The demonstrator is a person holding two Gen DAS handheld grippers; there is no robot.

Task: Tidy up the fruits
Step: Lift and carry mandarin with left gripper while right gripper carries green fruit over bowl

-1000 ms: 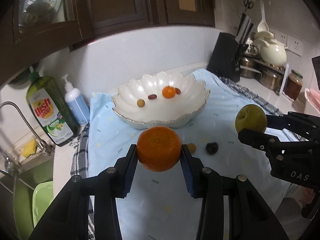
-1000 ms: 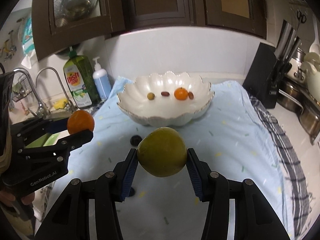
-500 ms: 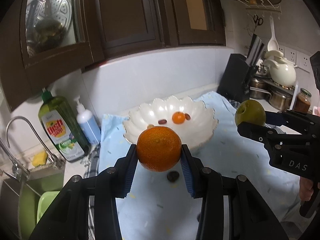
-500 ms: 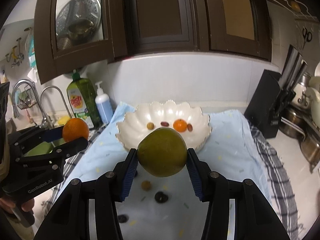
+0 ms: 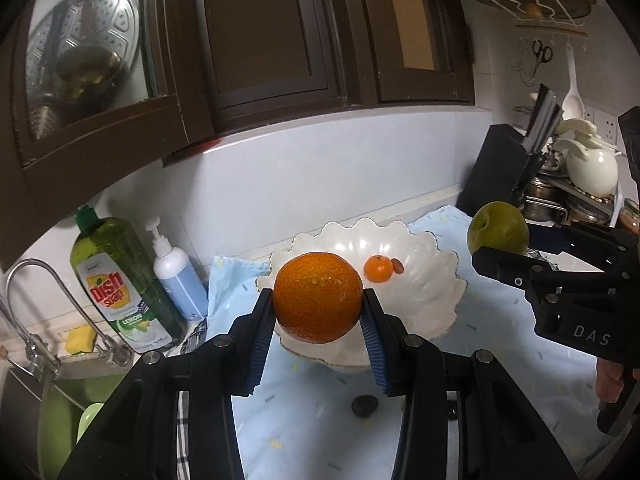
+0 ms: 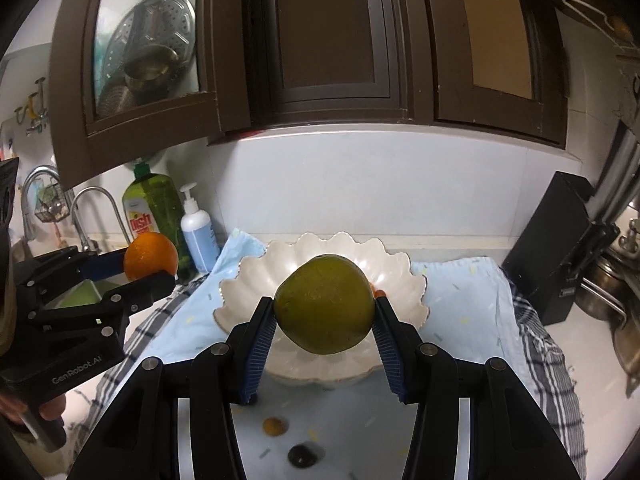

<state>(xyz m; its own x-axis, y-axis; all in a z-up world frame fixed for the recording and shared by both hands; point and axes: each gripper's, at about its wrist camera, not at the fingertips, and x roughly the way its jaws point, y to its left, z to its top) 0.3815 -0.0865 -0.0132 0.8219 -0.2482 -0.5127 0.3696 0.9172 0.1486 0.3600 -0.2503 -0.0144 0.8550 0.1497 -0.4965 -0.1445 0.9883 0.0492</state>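
The orange [image 5: 318, 297] is clamped in the left gripper [image 5: 319, 322] and the green apple [image 6: 325, 303] in the right gripper [image 6: 325, 326]. Both have been lifted from the blue cloth [image 5: 492, 344] and carried nearer the white scalloped bowl [image 5: 416, 248], so release is judged close. Both skins look smooth and unbruised.

Dark wood cabinets [image 5: 256, 40], white backsplash [image 6: 380, 184], sink faucet [image 5: 48, 304]
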